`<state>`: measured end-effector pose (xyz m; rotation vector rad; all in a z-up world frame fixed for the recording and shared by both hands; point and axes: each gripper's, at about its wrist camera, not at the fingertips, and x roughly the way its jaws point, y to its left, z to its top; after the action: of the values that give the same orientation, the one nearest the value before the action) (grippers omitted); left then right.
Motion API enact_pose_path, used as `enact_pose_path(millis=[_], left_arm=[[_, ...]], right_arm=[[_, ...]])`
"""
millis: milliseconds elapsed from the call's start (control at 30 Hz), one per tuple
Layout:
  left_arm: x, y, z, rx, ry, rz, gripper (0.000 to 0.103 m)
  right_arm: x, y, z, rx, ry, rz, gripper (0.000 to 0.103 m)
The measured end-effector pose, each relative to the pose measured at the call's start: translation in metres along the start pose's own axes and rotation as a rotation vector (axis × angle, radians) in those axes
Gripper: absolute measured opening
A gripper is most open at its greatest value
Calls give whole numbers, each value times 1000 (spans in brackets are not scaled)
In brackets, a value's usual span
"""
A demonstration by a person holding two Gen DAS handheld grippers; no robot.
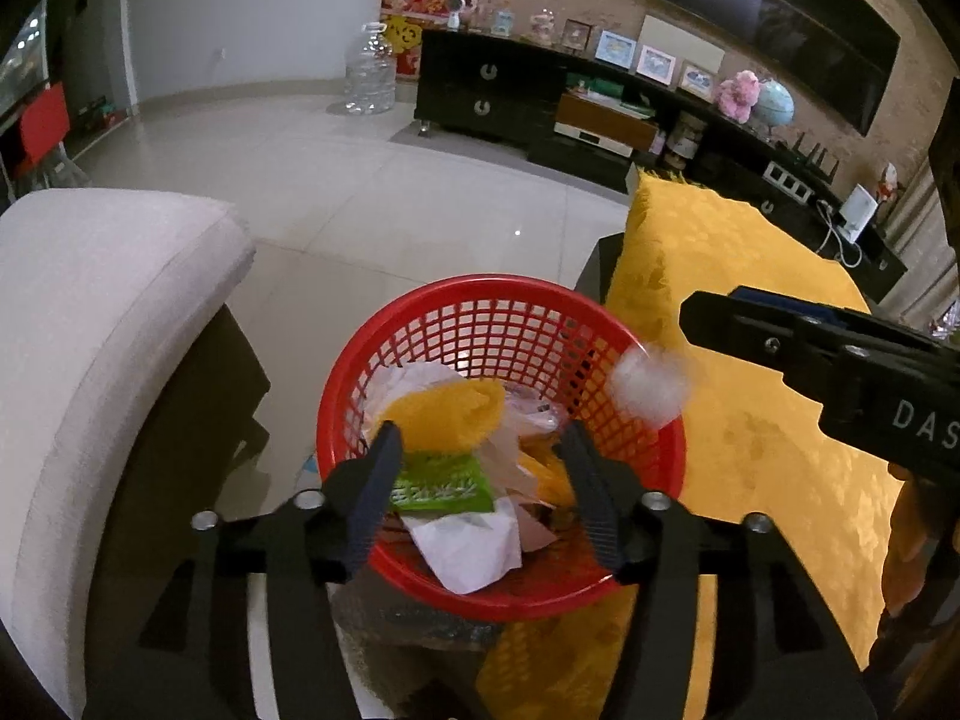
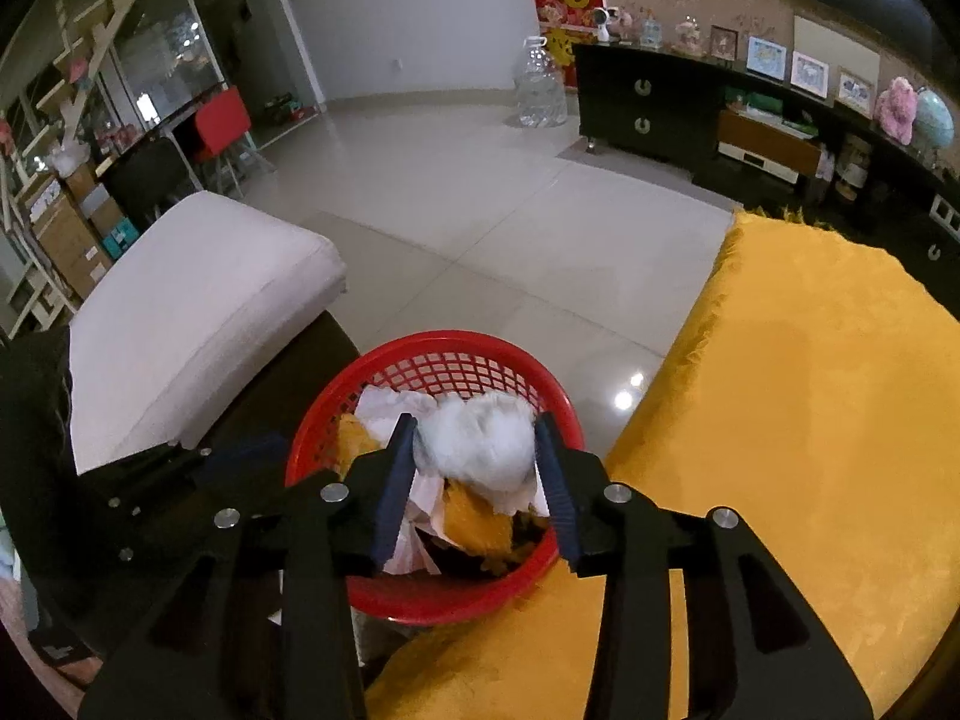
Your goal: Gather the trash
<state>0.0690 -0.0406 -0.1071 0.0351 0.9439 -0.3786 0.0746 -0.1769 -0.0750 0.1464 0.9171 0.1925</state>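
Observation:
A red mesh basket (image 1: 510,312) holds several pieces of trash: white paper, a yellow scrap (image 1: 450,411) and a green wrapper (image 1: 441,483). My left gripper (image 1: 483,438) is open and empty just above the basket's near side. A white crumpled tissue ball (image 1: 651,387) is blurred in the air over the basket's right rim, apart from my right gripper (image 1: 714,315), which comes in from the right. In the right wrist view the tissue ball (image 2: 480,441) lies between the open fingers of my right gripper (image 2: 474,432), over the basket (image 2: 444,348).
A yellow cushion (image 1: 750,420) lies right of the basket. A white cushioned seat (image 1: 90,312) is on the left. Tiled floor (image 1: 390,180) stretches ahead to a dark TV cabinet (image 1: 498,90) and a large water bottle (image 1: 371,69).

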Motion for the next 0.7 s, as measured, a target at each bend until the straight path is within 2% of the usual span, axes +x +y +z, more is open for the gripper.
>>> enact_pose_path(millis=[100, 333, 433, 533, 600, 700], left_arm=[[1, 1, 1, -8, 0, 8, 62], [-7, 5, 4, -23, -24, 39, 76], [-15, 5, 6, -14, -48, 65, 80], [-24, 4, 8, -11, -69, 81, 84], [-33, 2, 9, -7, -88, 89, 85], [-43, -1, 11, -5, -107, 106, 88]], right_arm=[[4, -2, 0, 21, 5, 7, 49], [0, -7, 0, 35, -9, 2, 55], [-9, -9, -1, 38, -33, -15, 62], [-20, -12, -4, 37, -61, -38, 71], [-25, -14, -7, 45, -76, -46, 82], [-36, -17, -12, 57, -105, -51, 89]])
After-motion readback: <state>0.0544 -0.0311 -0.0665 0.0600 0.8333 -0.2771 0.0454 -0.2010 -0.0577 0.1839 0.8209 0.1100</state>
